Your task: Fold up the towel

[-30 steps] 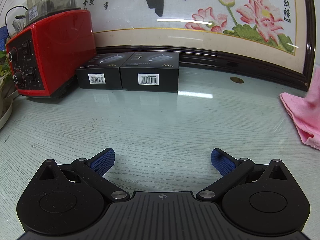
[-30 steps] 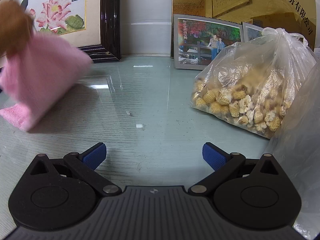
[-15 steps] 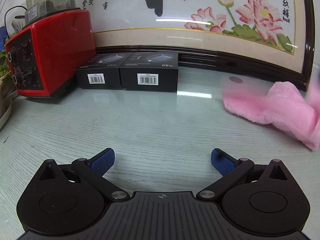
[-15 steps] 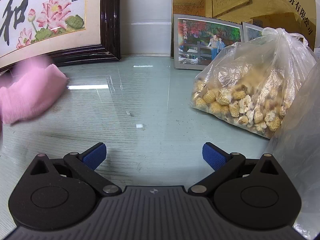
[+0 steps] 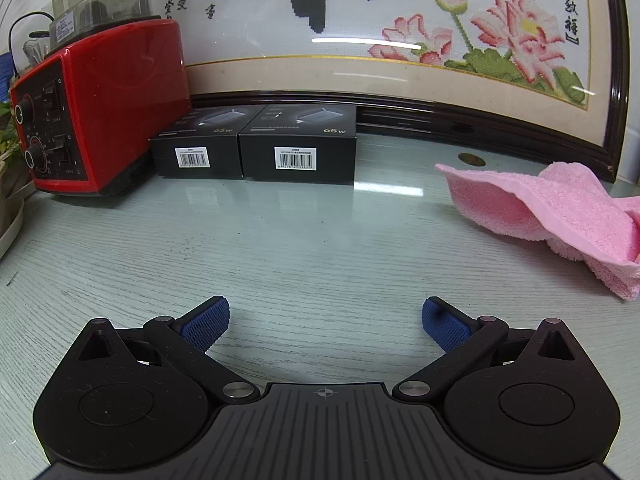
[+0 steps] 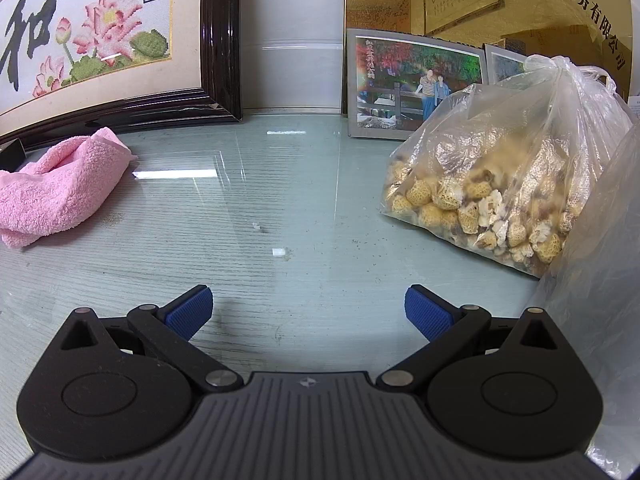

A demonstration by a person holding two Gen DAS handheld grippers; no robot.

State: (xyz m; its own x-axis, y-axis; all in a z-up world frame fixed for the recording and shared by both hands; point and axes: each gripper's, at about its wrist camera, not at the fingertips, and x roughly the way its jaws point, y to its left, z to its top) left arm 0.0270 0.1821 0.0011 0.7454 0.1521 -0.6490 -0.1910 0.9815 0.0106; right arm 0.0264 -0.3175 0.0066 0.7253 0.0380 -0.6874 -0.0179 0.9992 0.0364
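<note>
A pink towel (image 5: 560, 208) lies crumpled on the glass-topped table (image 5: 280, 248), at the right of the left wrist view, in front of the framed embroidery. The right wrist view has the same towel (image 6: 60, 184) at its far left. My left gripper (image 5: 325, 322) stands open low over the table, well short of the towel and to its left, with nothing between its blue pads. My right gripper (image 6: 308, 312) is open too, empty, with the towel ahead and to its left.
A red blender base (image 5: 96, 112) and two black boxes (image 5: 256, 148) stand at the back left. A large framed embroidery (image 5: 400, 40) leans behind. A clear bag of dried goods (image 6: 504, 176) sits right of the right gripper, with photo frames (image 6: 412, 88) behind it.
The pink towel, held up and moving a second ago, has dropped onto the table and now lies still in a crumpled heap. Neither gripper has moved.
</note>
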